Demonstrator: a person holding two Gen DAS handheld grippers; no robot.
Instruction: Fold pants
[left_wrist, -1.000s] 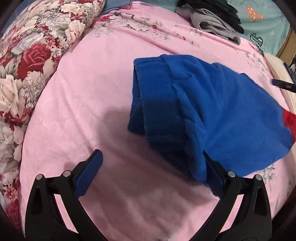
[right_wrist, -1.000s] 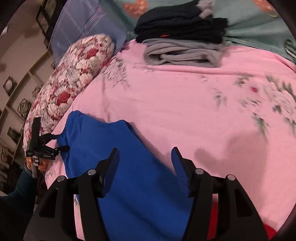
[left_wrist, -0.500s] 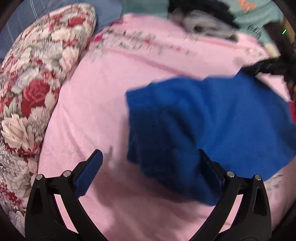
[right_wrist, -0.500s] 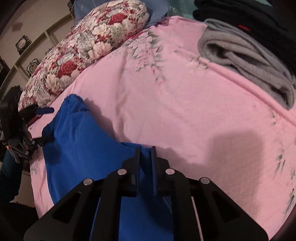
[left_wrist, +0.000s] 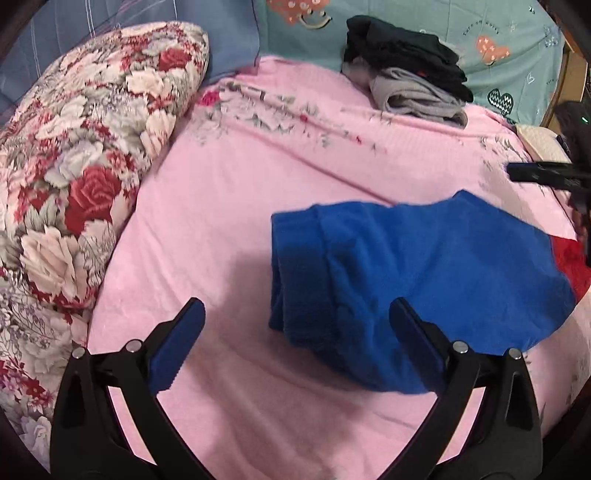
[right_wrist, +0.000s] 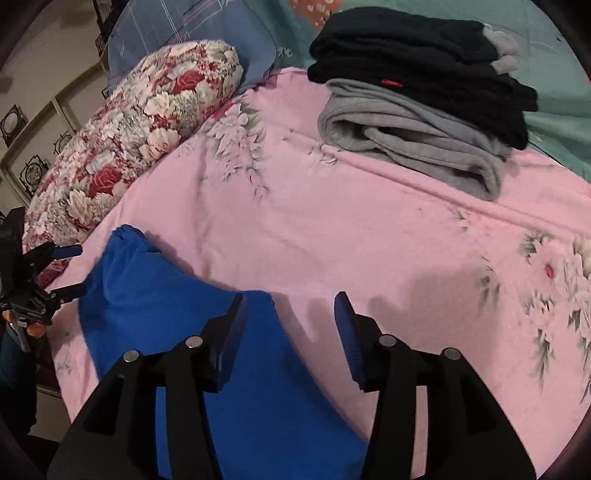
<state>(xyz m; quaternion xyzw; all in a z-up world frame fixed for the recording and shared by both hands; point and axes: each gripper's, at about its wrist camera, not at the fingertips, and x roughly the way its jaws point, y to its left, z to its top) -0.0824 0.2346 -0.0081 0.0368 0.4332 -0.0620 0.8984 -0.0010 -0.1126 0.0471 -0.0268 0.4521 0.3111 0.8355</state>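
Note:
Blue fleece pants (left_wrist: 413, 273) lie folded over on the pink bedspread (left_wrist: 258, 166); they also show in the right wrist view (right_wrist: 177, 325). My left gripper (left_wrist: 295, 328) is open and empty, hovering just before the pants' near folded edge. My right gripper (right_wrist: 291, 317) is open and empty above the pants' far corner. The right gripper shows at the right edge of the left wrist view (left_wrist: 543, 173), and the left gripper at the left edge of the right wrist view (right_wrist: 55, 273).
A stack of folded black and grey clothes (right_wrist: 417, 96) sits at the back of the bed. A floral bolster pillow (left_wrist: 74, 166) runs along the left side. A red cloth (left_wrist: 569, 258) peeks out beside the pants.
My right gripper closed on the pants' far corner half a second ago and has now opened and let go. My left gripper stayed open and drew back a little.

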